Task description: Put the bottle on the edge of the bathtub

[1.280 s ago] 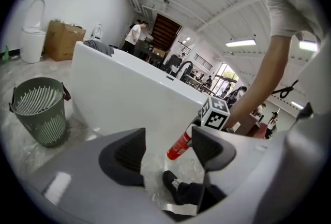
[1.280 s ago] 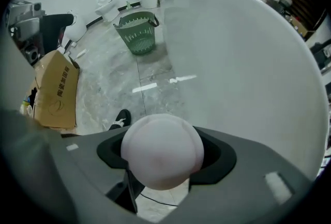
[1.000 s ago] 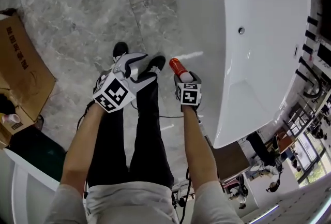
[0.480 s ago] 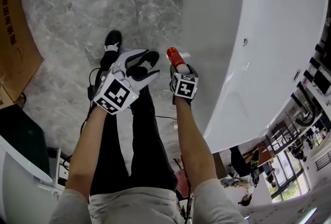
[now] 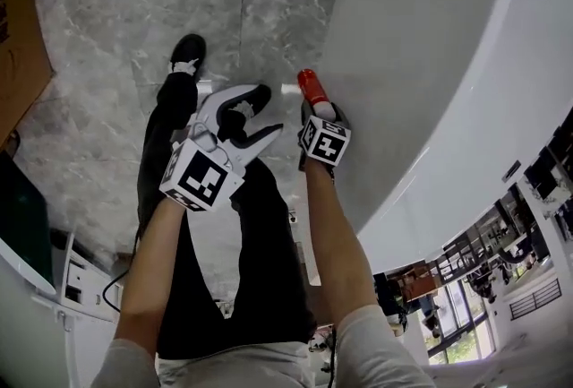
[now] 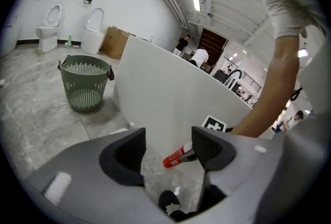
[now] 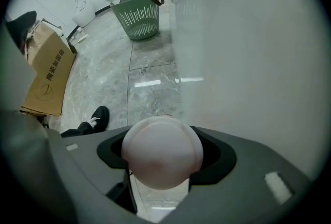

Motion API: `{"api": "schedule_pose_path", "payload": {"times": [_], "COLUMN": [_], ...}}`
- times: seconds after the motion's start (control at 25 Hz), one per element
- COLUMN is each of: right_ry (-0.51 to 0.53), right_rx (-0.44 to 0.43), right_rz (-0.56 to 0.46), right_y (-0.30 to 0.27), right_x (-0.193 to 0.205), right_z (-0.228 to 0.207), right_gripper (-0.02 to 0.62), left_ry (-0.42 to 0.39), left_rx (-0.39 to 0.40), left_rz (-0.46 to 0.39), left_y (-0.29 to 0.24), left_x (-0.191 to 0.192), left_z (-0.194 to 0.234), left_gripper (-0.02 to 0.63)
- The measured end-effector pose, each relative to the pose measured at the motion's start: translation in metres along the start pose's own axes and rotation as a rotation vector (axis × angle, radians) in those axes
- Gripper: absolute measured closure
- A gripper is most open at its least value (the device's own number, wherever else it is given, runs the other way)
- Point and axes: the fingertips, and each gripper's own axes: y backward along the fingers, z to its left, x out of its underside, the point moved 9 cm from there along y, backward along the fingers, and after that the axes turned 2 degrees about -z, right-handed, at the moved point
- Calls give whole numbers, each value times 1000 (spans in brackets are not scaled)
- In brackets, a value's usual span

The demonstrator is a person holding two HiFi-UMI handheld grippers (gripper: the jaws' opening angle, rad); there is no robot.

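The person stands on the grey marble floor [image 5: 107, 46] right beside the white bathtub [image 5: 421, 64]. The right gripper [image 5: 315, 115] pinches the bottle [image 5: 309, 89], its jaws pressed on either side of the body. The red end points forward, close to the tub's outer wall, and I cannot tell whether they touch. The bottle is held in the air, not resting on the tub's edge. The left gripper [image 5: 243, 122] hangs just beside it, jaws spread with nothing between them. Farther off, a green basket [image 6: 85, 82] stands on the floor.
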Motion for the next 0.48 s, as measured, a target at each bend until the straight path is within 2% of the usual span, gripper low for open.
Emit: {"api": "schedule_pose_path", "payload": {"times": [0.12, 0.24, 0.48], "right_ry": [5, 18, 65], "right_rx": [7, 12, 12], "right_rz": [-3, -9, -24], "right_y": [-22, -42, -80], "right_x": [0, -4, -11], "right_z": [-4, -5, 1], "right_gripper": [305, 305, 305], "left_ry": [-2, -40, -222], "left_rx": [-38, -49, -19], "left_rz": [-9, 10, 28], "left_y": [1, -4, -4], "left_x": [12, 13, 13], "left_z": [3, 5, 8], "left_gripper": [273, 273, 273]}}
